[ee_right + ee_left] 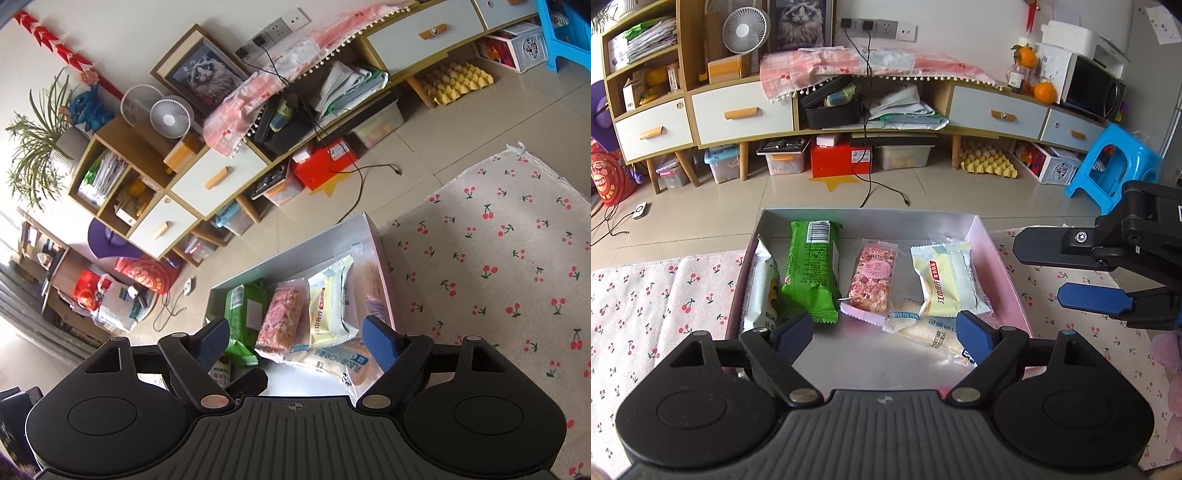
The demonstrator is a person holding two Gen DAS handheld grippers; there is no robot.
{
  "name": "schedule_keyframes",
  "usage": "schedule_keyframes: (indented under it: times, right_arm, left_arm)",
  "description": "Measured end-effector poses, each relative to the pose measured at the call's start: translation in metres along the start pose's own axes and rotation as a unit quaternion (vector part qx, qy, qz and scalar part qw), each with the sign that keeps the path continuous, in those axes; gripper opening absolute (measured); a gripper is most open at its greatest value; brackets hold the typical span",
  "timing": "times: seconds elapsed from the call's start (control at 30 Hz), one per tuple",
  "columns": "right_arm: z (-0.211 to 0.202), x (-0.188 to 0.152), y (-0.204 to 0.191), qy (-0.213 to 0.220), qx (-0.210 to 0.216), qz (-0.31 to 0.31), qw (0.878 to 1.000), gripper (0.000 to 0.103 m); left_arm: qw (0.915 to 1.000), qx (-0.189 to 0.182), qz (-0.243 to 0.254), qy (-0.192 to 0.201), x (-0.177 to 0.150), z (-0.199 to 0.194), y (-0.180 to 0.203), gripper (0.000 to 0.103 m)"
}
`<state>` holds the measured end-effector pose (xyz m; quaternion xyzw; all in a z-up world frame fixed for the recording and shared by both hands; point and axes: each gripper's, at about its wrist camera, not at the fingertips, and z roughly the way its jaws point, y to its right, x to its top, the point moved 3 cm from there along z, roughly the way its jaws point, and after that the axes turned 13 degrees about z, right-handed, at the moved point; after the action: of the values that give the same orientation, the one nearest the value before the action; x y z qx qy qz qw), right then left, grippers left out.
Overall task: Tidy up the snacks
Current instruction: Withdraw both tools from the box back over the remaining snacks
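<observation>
pink box [1001, 266] on cherry-print cloth [665, 295] holds 5 snacks in a row: white pkt [759, 291] at left wall, green pkt [810, 269] w/ barcode, pink bar [873, 280], yellow pkt [947, 280], blue-label cake [923, 328] in front. writing too small to read. left gripper [884, 328] & right gripper [295, 339] both wide open, empty, over box.

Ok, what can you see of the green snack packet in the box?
The green snack packet is a glossy plastic wrapper, sealed, with crimped zigzag ends and a white barcode label near its far end. It lies flat, back side up, lengthwise in the left part of the pink box, between a white packet and a pink bar. No claw touches it.
</observation>
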<state>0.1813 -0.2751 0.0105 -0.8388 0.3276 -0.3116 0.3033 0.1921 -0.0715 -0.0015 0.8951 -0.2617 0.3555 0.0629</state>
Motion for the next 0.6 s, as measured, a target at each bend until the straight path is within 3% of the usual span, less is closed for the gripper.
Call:
schedule_keyframes:
  times: [0.6]
  right_arm:
    - [-0.049,-0.057,-0.012,-0.020,-0.039,-0.063,0.997,0.088]
  left_arm:
    - [0.9999,0.005,-0.010,-0.005,-0.046,-0.052,0.000,0.100]
